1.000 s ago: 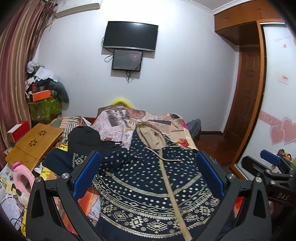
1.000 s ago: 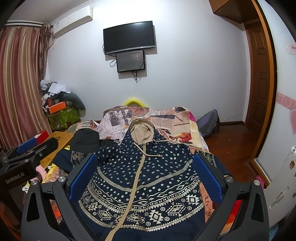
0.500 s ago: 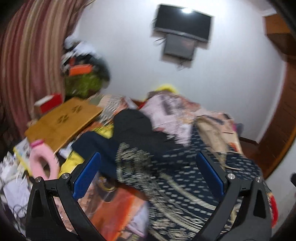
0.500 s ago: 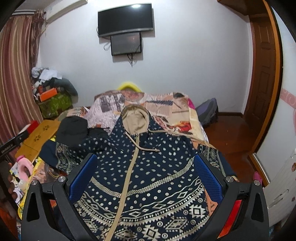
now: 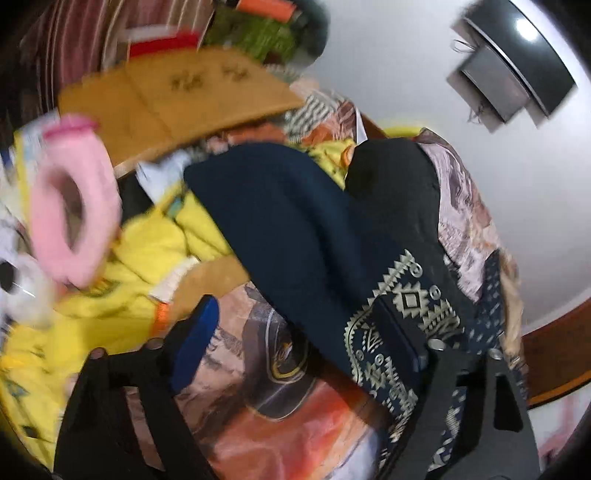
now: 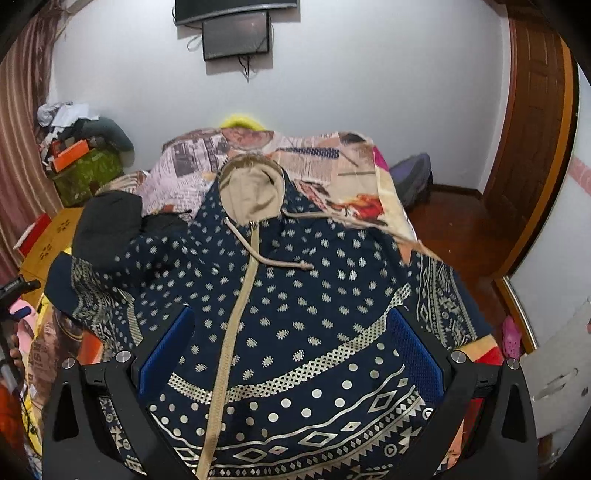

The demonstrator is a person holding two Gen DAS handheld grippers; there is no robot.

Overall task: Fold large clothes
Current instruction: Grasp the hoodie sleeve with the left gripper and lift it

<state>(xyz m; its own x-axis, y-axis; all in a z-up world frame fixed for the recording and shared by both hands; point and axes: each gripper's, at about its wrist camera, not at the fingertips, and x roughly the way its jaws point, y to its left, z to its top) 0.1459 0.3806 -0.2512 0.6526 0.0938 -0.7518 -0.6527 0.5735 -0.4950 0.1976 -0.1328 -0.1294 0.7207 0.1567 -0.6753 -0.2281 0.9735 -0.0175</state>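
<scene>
since a second ago the left gripper (image 5: 295, 343) has swung down and to the left, tilting sharply, so its blurred view now takes in the hoodie's left sleeve (image 5: 306, 236) instead of the garment's front. its jaws are spread wide, nothing between them; the right finger (image 5: 397, 341) hovers over the patterned cuff band, though whether it touches the cloth cannot be told. the right gripper (image 6: 291, 350) has eased lower and nearer to the hoodie (image 6: 295, 314), jaws likewise wide apart and holding nothing, poised above the lower front of the garment.

from the right wrist, the navy hoodie lies spread face up on the bed (image 6: 354, 162), its beige zipper strip (image 6: 236, 317) running up the middle to the beige-lined hood (image 6: 251, 192), with a drawstring (image 6: 273, 254) trailing across the chest. the left sleeve reaches out toward the bed's edge, and a black garment (image 6: 107, 229) rests on its upper part. the right sleeve (image 6: 439, 302) drapes toward the floor side.

beyond the left sleeve, in the left wrist view, sit yellow fabric (image 5: 147, 243), a pink ring-shaped object (image 5: 70, 206) and a wooden folding bench (image 5: 173, 99). a wall-mounted tv (image 6: 236, 33) hangs on the far wall, and a wooden door (image 6: 532, 122) stands to the right.
</scene>
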